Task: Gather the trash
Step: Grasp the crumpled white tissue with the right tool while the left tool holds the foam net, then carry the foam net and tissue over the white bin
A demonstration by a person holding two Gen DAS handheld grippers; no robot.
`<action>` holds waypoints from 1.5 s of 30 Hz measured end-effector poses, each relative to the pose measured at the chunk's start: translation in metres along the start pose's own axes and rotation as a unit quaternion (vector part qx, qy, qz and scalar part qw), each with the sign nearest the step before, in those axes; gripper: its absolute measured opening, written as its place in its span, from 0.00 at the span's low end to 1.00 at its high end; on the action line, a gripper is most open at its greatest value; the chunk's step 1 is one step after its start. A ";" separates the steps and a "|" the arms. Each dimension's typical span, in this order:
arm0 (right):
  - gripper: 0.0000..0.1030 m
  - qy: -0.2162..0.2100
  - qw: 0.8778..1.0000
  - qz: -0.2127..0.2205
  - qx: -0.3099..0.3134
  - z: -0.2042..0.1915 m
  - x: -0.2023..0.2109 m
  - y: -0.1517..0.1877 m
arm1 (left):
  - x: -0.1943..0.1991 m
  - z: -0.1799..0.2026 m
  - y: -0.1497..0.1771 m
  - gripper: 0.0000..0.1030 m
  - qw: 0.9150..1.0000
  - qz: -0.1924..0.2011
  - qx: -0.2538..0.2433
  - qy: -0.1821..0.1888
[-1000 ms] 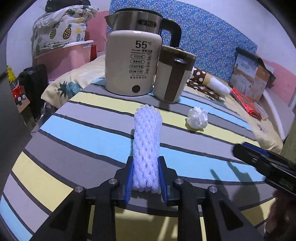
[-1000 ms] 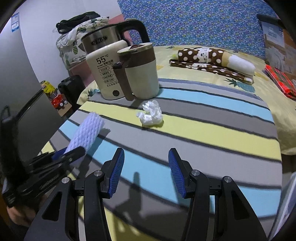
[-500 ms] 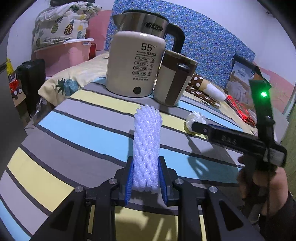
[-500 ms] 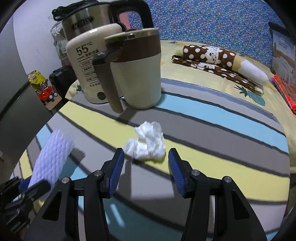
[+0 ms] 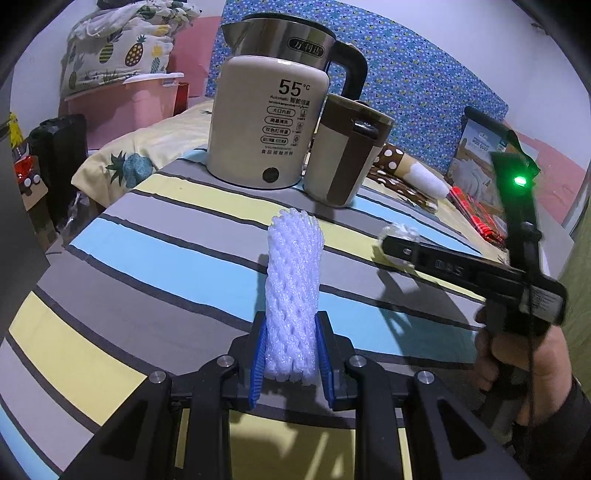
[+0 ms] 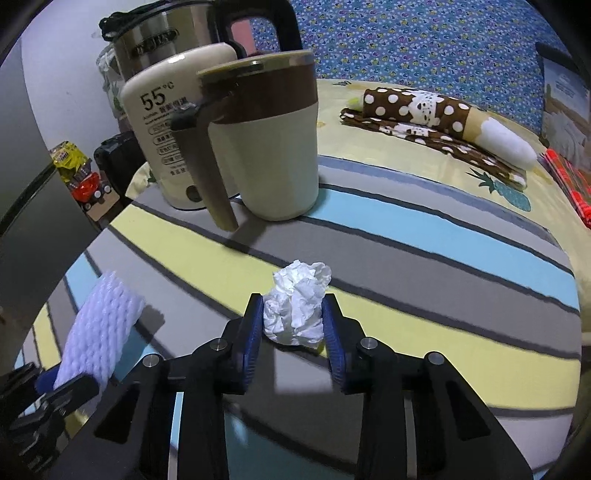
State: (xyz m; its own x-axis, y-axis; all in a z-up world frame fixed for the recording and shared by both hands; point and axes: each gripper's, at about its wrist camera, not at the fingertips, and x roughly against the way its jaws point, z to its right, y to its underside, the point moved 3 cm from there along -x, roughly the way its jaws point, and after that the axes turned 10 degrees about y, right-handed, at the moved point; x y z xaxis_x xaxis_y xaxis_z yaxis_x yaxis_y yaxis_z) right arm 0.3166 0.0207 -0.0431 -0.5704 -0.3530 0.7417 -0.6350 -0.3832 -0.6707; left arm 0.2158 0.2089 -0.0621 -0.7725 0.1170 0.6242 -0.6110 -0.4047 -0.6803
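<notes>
My left gripper [image 5: 291, 354] is clamped on the foam net [image 5: 293, 295], held upright in front of the kettle [image 5: 269, 122]. My right gripper [image 6: 293, 325] brackets the crumpled tissue [image 6: 297, 304] below the mug [image 6: 266, 147], pads touching, so I can lift both together.

Dim cool indoor light, soft shadows, strong fisheye warp, dark corners.

Striped worktop [image 5: 147, 254] beneath the jaws. Ahead of them: bed with pineapple-print sheet [image 6: 424, 155], blue floral headboard [image 5: 424, 85], white wall [image 5: 443, 22]. Ahead-left: pink storage bin [image 5: 122, 107] under folded pineapple bedding [image 5: 122, 44]. Dim indoor light.
</notes>
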 end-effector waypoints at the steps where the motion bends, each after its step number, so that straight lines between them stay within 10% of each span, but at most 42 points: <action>1: 0.33 -0.002 1.000 0.002 -0.003 0.001 0.008 0.005 | 0.000 0.001 0.001 0.25 1.000 0.000 -0.001 -0.001; 45: 0.33 0.037 0.992 0.070 -0.102 0.075 0.162 0.123 | 0.066 0.178 0.091 0.25 0.984 -0.044 -0.139 0.102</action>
State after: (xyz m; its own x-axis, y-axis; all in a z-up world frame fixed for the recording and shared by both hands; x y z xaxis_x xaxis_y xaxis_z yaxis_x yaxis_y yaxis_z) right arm 0.1850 -0.1478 -0.0055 -0.6918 -0.3245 0.6451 -0.6354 -0.1510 -0.7573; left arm 0.1402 0.0180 -0.0140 -0.7162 0.3314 0.6142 -0.6785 -0.1249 -0.7239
